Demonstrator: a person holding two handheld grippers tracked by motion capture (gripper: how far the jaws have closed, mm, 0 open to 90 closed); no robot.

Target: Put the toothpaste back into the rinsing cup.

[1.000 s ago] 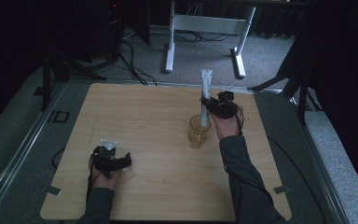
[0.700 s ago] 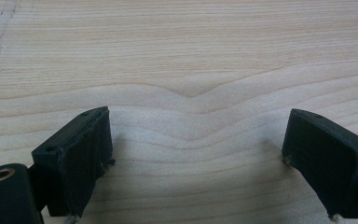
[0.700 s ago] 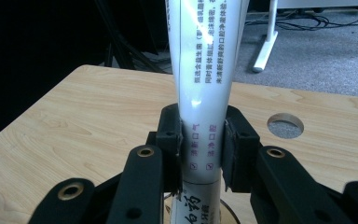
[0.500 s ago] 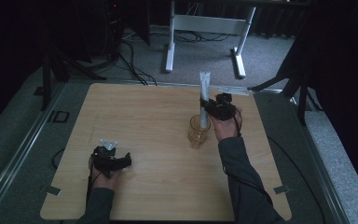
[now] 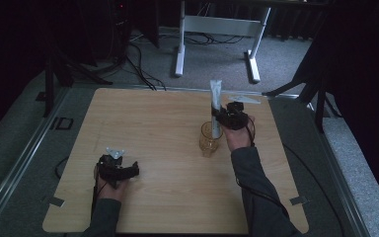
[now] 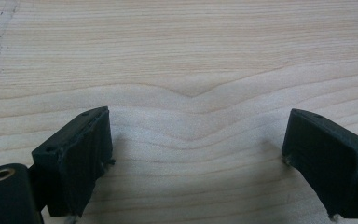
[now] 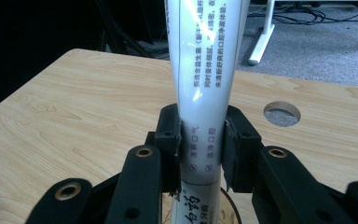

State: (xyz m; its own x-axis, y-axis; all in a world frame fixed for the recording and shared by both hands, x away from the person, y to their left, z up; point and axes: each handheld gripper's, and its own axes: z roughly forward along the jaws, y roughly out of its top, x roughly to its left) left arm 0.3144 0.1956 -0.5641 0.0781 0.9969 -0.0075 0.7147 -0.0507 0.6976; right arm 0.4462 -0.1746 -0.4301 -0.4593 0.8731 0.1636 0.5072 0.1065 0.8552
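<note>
A white toothpaste tube (image 5: pixel 215 104) stands upright with its lower end inside an amber glass cup (image 5: pixel 208 140) on the right half of the wooden table (image 5: pixel 153 113). My right gripper (image 5: pixel 218 117) reaches in from the right just above the cup's rim. In the right gripper view its pads (image 7: pixel 171 140) sit against both sides of the tube (image 7: pixel 205 60). These jaws have just been opening slightly, with the tube still between them. My left gripper (image 5: pixel 131 170) rests low at the table's front left, and it stands open (image 6: pixel 196 154) over bare wood.
A round cable hole (image 7: pixel 282 113) is cut into the table's far right corner area. A white metal stand (image 5: pixel 217 24) and cables lie on the carpet behind the table. Dark tripod legs (image 5: pixel 301 86) stand at the right rear.
</note>
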